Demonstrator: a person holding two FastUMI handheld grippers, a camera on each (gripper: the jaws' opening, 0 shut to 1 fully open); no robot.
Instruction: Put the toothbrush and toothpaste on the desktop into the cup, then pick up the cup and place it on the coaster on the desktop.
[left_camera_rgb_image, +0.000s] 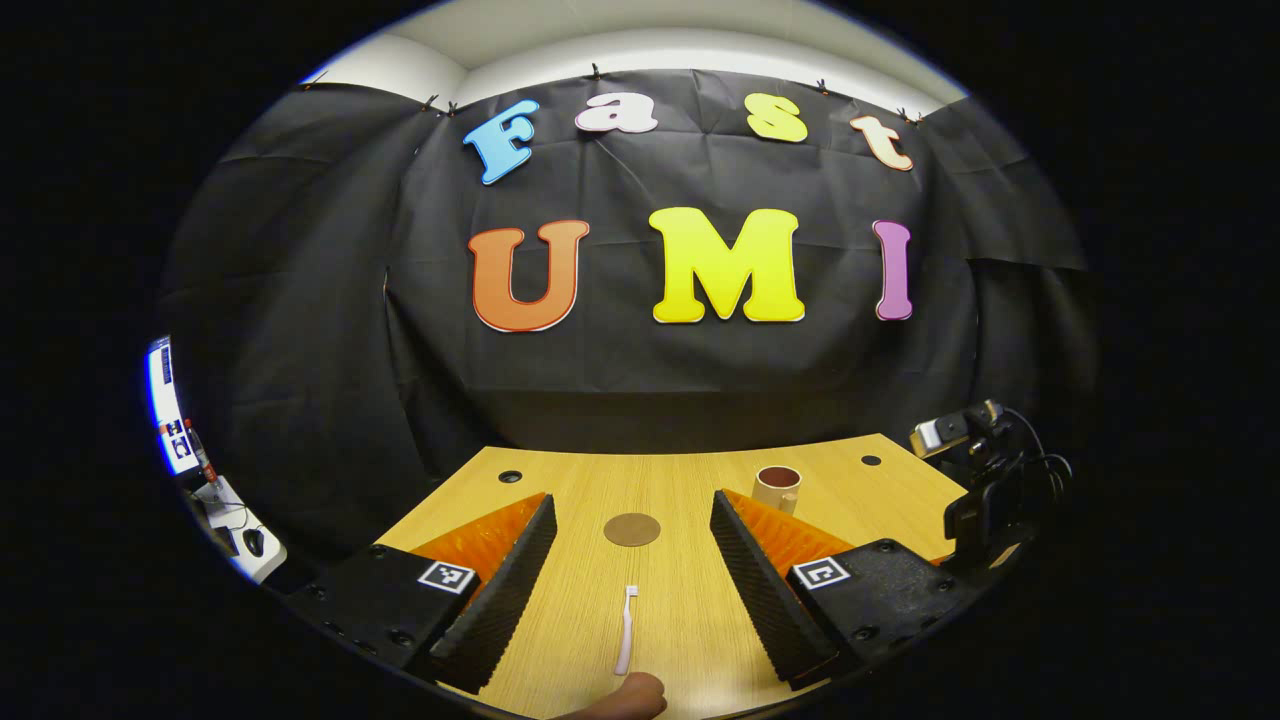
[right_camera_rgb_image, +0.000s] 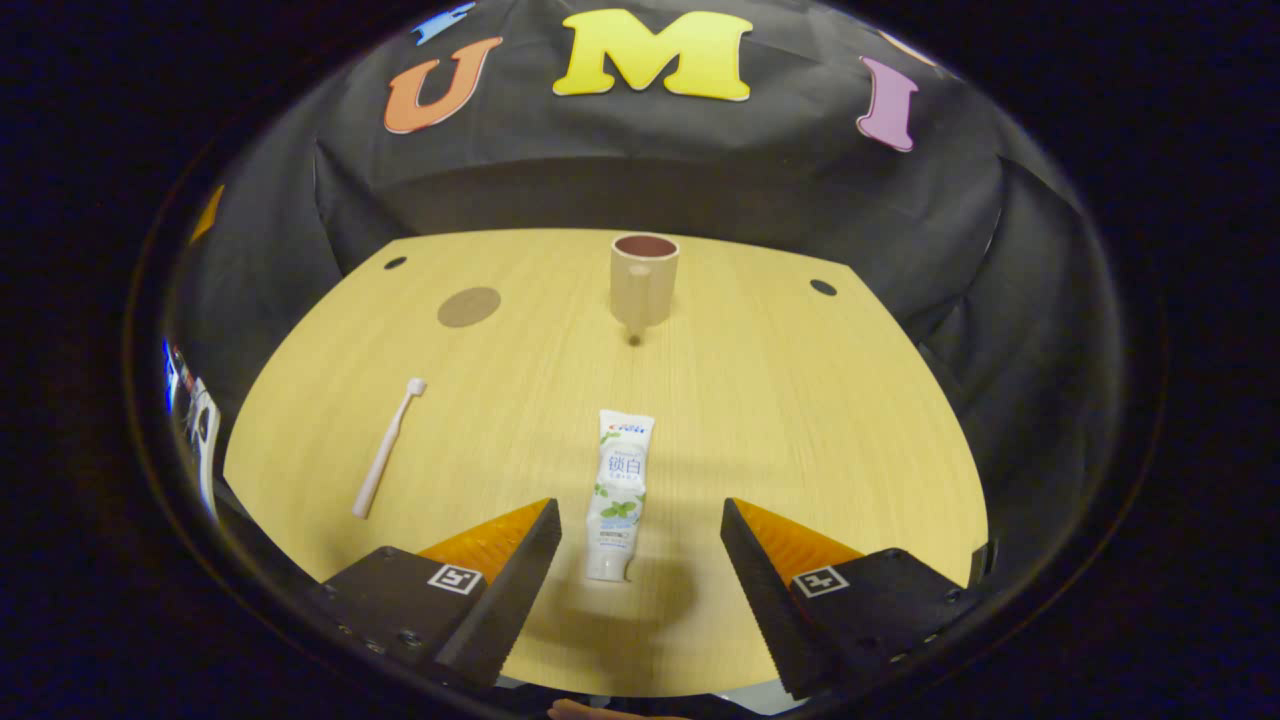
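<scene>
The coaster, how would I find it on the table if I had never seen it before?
Start with the light wooden table in front of the black cloth wall. Toward its far left side, left of the upright cup and beyond the white toothbrush, lies the coaster. It is the only flat, round, brown disc; the dark dots near the table's edges are much smaller.

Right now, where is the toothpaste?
In the right gripper view, the toothpaste lies flat on the desk between the open right gripper fingers, toothbrush to its left.
</scene>
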